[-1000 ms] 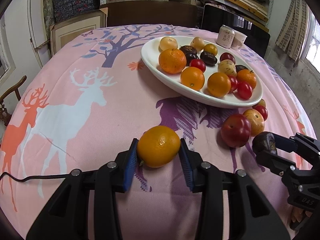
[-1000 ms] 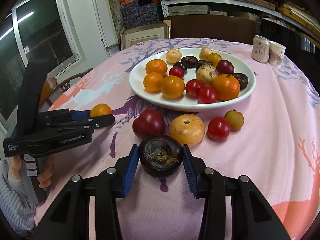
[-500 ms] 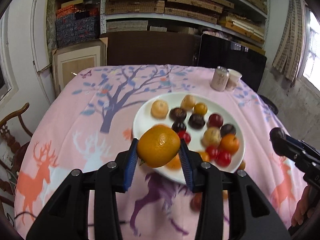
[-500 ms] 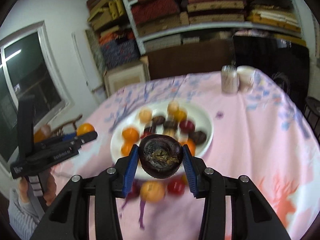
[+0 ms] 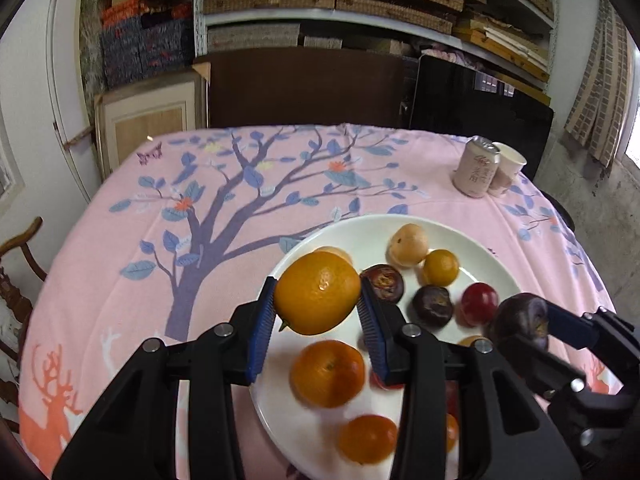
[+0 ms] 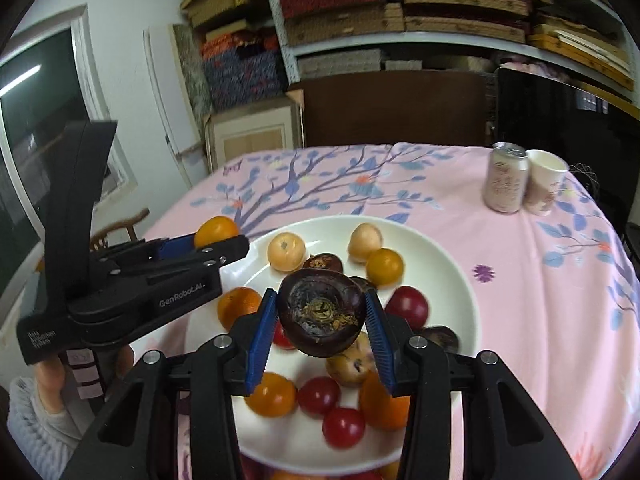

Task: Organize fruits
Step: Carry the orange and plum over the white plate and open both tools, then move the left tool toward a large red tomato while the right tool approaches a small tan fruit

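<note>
My left gripper point(image 5: 318, 304) is shut on an orange point(image 5: 316, 292) and holds it above the left side of the white plate point(image 5: 472, 236). My right gripper point(image 6: 322, 316) is shut on a dark purple mangosteen point(image 6: 322, 314) and holds it above the plate's point(image 6: 452, 280) middle. The plate carries several oranges, red fruits, tan fruits and dark mangosteens. The left gripper with its orange point(image 6: 216, 230) shows at the left in the right wrist view. The right gripper with the mangosteen point(image 5: 520, 320) shows at the right in the left wrist view.
A pink can point(image 5: 476, 172) and a paper cup point(image 5: 508, 168) stand at the table's far right. The pink tablecloth point(image 5: 240, 200) has tree and deer prints. A wooden chair point(image 5: 16, 276) is at the left. Shelves with boxes stand behind the table.
Both grippers have lifted their fruit off the tablecloth and moved forward over the plate. The orange and the mangosteen stay gripped.
</note>
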`<state>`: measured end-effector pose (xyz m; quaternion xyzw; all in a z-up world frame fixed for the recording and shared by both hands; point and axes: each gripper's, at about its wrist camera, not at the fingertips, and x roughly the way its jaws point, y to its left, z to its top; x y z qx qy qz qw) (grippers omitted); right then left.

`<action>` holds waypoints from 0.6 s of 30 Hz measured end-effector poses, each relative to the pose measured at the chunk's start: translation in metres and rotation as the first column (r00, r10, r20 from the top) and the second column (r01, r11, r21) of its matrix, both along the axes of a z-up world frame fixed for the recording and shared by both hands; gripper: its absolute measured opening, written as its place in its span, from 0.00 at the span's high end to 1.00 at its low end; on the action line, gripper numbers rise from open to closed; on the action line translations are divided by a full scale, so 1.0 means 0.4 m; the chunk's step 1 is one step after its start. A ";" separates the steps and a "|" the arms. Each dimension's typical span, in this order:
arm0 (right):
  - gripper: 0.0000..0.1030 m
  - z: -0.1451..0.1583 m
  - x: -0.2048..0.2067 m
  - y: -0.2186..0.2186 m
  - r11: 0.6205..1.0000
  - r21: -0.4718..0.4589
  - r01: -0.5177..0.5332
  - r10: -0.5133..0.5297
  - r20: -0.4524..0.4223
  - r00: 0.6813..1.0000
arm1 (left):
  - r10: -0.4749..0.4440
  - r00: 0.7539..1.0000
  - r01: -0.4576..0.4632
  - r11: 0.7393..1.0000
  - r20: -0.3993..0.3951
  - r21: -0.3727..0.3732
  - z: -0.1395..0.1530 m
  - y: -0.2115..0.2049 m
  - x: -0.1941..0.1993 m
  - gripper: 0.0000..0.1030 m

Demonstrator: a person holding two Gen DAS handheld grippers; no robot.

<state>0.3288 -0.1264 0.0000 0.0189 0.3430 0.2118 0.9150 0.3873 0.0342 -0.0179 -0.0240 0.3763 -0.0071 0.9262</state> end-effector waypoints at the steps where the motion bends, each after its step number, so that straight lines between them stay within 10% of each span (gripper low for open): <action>1: 0.57 -0.008 0.008 0.008 1.000 -0.005 -0.002 0.002 -0.004 1.000 | 0.000 1.000 0.000 1.000 -0.011 -0.009 -0.012 0.009 0.009 0.61; 3: 0.55 -0.022 0.020 0.013 1.000 -0.002 -0.001 0.001 -0.012 1.000 | -0.012 1.000 0.011 1.000 -0.029 -0.028 -0.032 0.016 0.021 0.60; 5: 0.41 -0.027 0.022 -0.004 1.000 0.027 0.009 -0.008 -0.017 1.000 | 0.002 1.000 -0.002 0.999 -0.018 -0.036 -0.041 0.024 0.021 0.35; 18: 0.17 0.008 -0.145 -0.252 0.943 0.270 0.194 -0.206 0.015 0.978 | 0.020 0.997 -0.017 0.999 0.078 -0.049 0.014 0.022 -0.224 0.16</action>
